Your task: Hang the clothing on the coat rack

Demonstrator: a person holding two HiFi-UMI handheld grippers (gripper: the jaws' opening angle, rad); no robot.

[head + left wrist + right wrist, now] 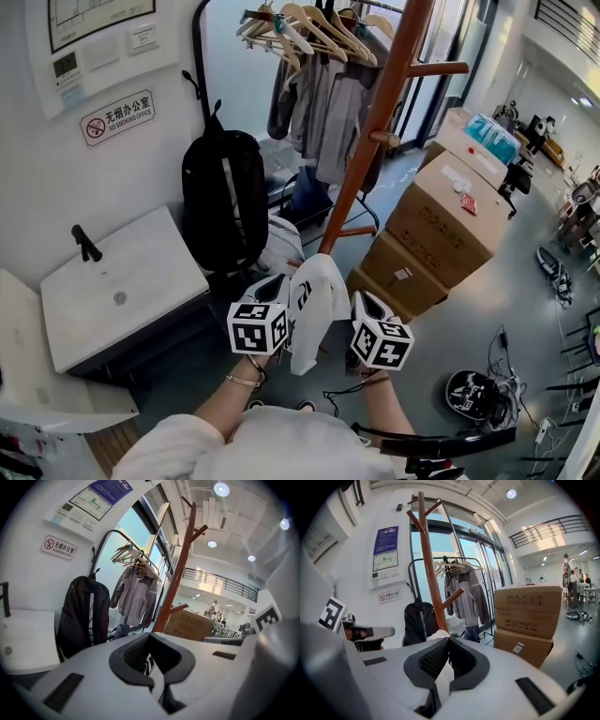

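**Item:** white garment (pixel 314 309), to be hung on the coat rack (pixel 380 122).

**Location:** held in the air in front of the coat rack's foot, on the person's side of it and well below its pegs (pixel 439 68).

**Handling (judged):** Light, soft and limp. It droops in a narrow fold below the grip and offers no stiffness of its own. Not fragile, and not notably slippery. It is best taken at its upper edge, near the collar or shoulder line, with two holds set apart so an opening can be spread and dropped over a peg. A single hold would let it bunch.

**Appearance:** Plain white fabric with a small black print on the side toward the left gripper. The cloth is bunched into a rounded hump on top, with a tapering tail hanging down. The type of garment cannot be told.

**Left gripper** (pixel 149 641): jaws pressed together, with a sliver of white fabric with dark marks between the pads.

**Right gripper** (pixel 446 644): jaws pressed together on the same garment, white cloth showing between and beyond the pads.

**Nearby:** black backpack (pixel 223 197) left of the coat rack; grey jackets (pixel 328 103) on hangers behind it; cardboard boxes (pixel 441 216) to its right.
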